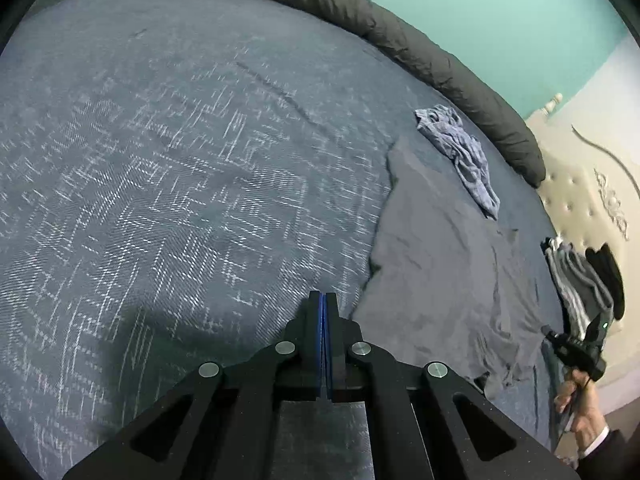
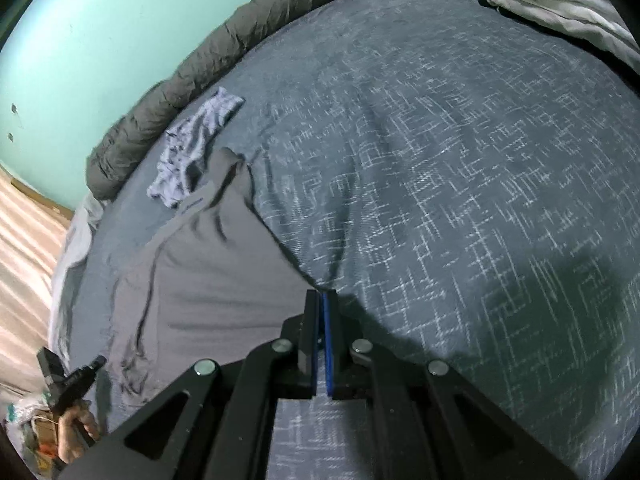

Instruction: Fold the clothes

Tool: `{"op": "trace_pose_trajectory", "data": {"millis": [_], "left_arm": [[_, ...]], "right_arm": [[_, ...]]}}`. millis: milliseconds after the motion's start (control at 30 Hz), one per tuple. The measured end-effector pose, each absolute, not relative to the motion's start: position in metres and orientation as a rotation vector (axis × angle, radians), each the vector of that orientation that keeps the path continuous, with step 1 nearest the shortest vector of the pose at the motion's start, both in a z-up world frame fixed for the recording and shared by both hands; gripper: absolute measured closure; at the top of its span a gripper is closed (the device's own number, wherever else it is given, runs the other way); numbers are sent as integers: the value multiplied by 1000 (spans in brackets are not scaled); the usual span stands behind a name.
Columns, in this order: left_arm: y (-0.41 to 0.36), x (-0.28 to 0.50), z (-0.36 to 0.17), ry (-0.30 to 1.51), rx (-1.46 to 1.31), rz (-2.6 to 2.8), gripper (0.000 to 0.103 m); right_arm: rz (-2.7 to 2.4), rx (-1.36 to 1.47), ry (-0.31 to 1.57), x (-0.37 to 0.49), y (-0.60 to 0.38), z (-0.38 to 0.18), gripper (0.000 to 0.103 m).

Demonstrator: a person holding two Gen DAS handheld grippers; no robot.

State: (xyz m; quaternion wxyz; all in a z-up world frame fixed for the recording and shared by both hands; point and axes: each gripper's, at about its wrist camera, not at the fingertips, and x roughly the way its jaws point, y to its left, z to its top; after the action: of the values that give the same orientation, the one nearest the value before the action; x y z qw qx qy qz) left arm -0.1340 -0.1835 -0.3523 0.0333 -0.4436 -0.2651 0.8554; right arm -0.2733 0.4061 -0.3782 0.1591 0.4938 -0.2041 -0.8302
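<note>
Left tool (image 1: 323, 300): pads pressed together, nothing between them, poised over the patterned bed cover (image 1: 160, 168). Grey garment (image 1: 444, 264) lies spread flat on the bed, ahead and to the tool's right, apart from the tips. Beyond it, a crumpled blue cloth (image 1: 464, 152), near the dark rolled duvet (image 1: 400, 40) at the far edge. Far right: folded stack (image 1: 576, 284).

Right tool (image 2: 322, 298): pads closed to a thin slit; its tips meet the garment's (image 2: 208, 280) near corner, but whether cloth is pinched cannot be told. Garment extends ahead-left of this tool; blue cloth (image 2: 192, 148) past it.
</note>
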Motion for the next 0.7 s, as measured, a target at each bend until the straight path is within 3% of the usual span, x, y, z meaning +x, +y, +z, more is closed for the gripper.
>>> {"op": "trace_pose_trajectory", "data": {"millis": [133,500,567,633,700], "left_arm": [[-182,-133,-352,-872,-1346,2586,103],[-170,-141,-342,-774,-1346,2642,103],[-168,-144,-338,-738,-1334,2655,103],[-168,-148,-338,-754,-1324,2646,103],[-166,-156,-335,-743,-1322,2646,103]], "right_arm": [[-2353,1422,-562,-273,400,-380,101],[-2252,1420,-598,-273,403,-383,99],[-2239,1448,-569,-278,400,-381,87],[-2277,1441,-547,-282,403,-373,67],[-2306,1391,-574,-287,410,-362,63]]}}
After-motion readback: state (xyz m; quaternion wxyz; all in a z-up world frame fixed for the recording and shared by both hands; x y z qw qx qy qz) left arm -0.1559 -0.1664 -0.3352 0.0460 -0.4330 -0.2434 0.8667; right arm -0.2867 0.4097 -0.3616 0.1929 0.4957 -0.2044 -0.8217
